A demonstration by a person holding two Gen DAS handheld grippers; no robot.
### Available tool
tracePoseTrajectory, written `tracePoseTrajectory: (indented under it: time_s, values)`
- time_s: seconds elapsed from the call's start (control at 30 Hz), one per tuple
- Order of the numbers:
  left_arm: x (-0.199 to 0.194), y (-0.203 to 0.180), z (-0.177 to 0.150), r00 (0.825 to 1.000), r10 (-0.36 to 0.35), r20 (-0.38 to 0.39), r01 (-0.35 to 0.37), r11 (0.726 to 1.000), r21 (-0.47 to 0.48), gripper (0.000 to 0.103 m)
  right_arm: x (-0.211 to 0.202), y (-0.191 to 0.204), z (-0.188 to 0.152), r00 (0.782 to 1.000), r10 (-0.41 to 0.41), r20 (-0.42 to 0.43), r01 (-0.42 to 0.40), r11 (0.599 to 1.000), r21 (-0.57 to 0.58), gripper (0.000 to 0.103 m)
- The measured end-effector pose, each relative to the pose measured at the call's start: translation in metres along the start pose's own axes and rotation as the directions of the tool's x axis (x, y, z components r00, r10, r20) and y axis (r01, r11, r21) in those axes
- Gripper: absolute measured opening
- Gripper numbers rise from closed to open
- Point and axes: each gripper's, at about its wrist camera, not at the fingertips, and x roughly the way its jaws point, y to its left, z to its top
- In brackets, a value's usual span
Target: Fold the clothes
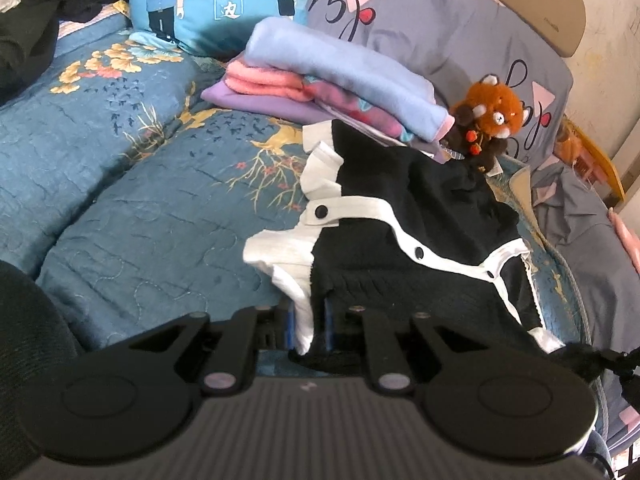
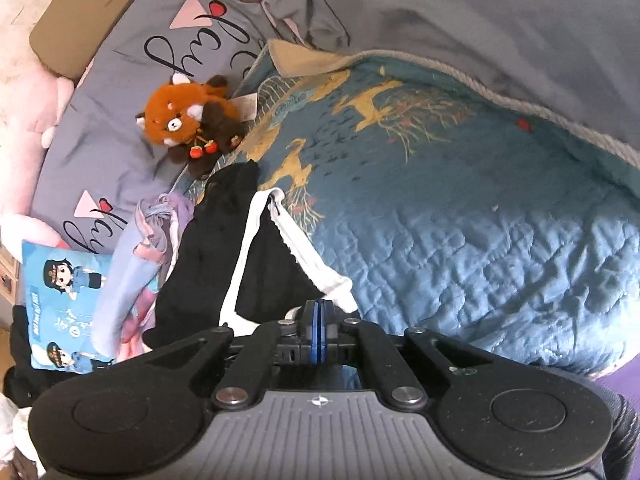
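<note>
A black garment with white trim and snap buttons (image 1: 420, 240) lies partly lifted on the blue quilted bedspread (image 1: 140, 200). In the left wrist view my left gripper (image 1: 310, 324) is shut on its near white-and-black edge, and cloth shows between the blue pads. The right wrist view shows the same garment (image 2: 208, 264) stretching away to the left. There my right gripper (image 2: 318, 312) has its pads pressed together on the white hem at the garment's near corner. Part of the right gripper (image 1: 612, 360) shows at the left view's lower right, at a black corner of cloth.
A stack of folded clothes (image 1: 320, 76), light blue on top, sits behind the garment. Beside it are a red panda plush (image 1: 492, 116), a cartoon pillow (image 1: 216, 0) and a grey duvet (image 1: 440, 28). Bedspread (image 2: 480, 220) stretches to the right.
</note>
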Motion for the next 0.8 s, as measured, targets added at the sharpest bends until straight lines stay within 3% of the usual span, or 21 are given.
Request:
tracePoseTrajectory:
  time_s: [0.07, 0.13, 0.17, 0.2, 0.4, 0.57, 0.73, 0.8]
  values:
    - [0.002, 0.000, -0.002, 1.000, 0.007, -0.011, -0.007, 1.000, 0.005, 0.015, -0.002, -0.001, -0.001, 1.000, 0.001, -0.018, -0.001, 1.000, 0.004, 0.011]
    - [0.004, -0.001, -0.003, 1.000, 0.015, -0.023, -0.014, 1.000, 0.011, 0.015, -0.003, -0.002, -0.006, 0.999, -0.028, -0.046, 0.028, 1.000, -0.001, 0.031]
    - [0.004, -0.001, -0.004, 1.000, 0.016, -0.025, -0.016, 1.000, 0.014, 0.015, -0.004, -0.003, -0.008, 0.998, -0.042, -0.053, 0.042, 0.999, 0.004, 0.053]
    - [0.004, -0.001, -0.004, 1.000, 0.016, -0.024, -0.016, 1.000, 0.017, 0.015, -0.006, -0.004, -0.010, 0.997, -0.057, -0.049, 0.057, 0.998, 0.009, 0.066]
    - [0.005, -0.003, -0.006, 1.000, 0.018, -0.022, -0.018, 0.999, 0.034, 0.015, -0.018, -0.007, -0.016, 0.981, -0.176, -0.077, 0.176, 0.984, -0.006, 0.067]
    - [0.006, -0.004, -0.008, 1.000, 0.020, -0.020, -0.019, 0.999, 0.048, 0.015, -0.008, -0.004, -0.029, 0.985, -0.092, -0.143, 0.097, 0.995, 0.028, 0.067]
    - [0.004, -0.007, -0.009, 1.000, 0.015, -0.014, -0.014, 0.997, 0.070, 0.015, 0.012, 0.019, -0.050, 0.975, -0.086, -0.206, 0.079, 0.996, -0.044, 0.066]
    - [0.004, -0.007, -0.009, 1.000, 0.011, -0.018, -0.010, 0.998, 0.070, 0.015, 0.022, 0.023, -0.058, 0.969, -0.070, -0.235, 0.062, 0.997, -0.043, 0.061]
